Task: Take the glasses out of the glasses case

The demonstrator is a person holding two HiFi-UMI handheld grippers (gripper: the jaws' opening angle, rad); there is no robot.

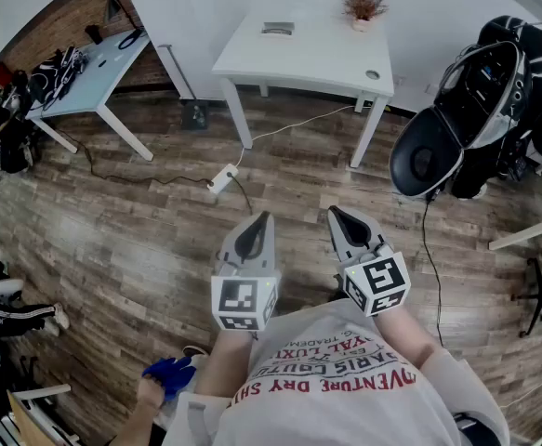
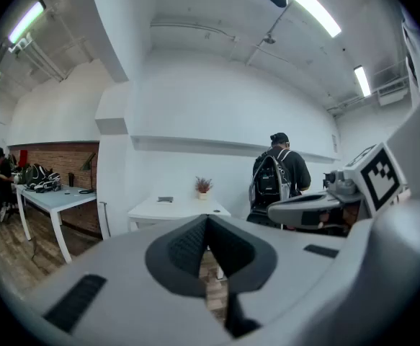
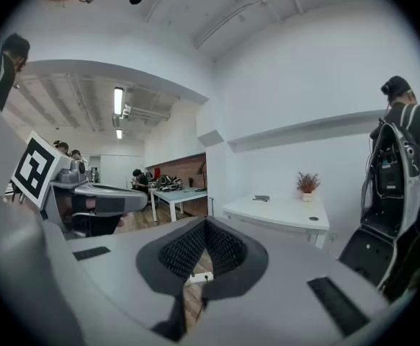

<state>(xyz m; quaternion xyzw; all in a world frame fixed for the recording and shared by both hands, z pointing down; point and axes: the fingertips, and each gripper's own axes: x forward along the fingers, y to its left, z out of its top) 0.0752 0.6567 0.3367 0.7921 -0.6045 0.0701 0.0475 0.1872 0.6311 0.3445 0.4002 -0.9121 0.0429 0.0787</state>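
A small flat grey object (image 1: 277,28), which may be the glasses case, lies on the white table (image 1: 317,59) across the room. It also shows as the small grey object (image 2: 166,199) in the left gripper view and the small grey object (image 3: 261,198) in the right gripper view. No glasses are visible. My left gripper (image 1: 264,219) and right gripper (image 1: 336,214) are held side by side close to my chest, high over the wooden floor and far from the table. The left gripper (image 2: 207,223) and the right gripper (image 3: 205,227) are both shut, with nothing between the jaws.
A potted plant (image 1: 363,6) stands on the white table. A black office chair (image 1: 438,147) is at the right, beside a person with a backpack (image 2: 278,175). A light blue table (image 1: 94,72) stands at the left. A power strip (image 1: 222,178) and cable lie on the floor.
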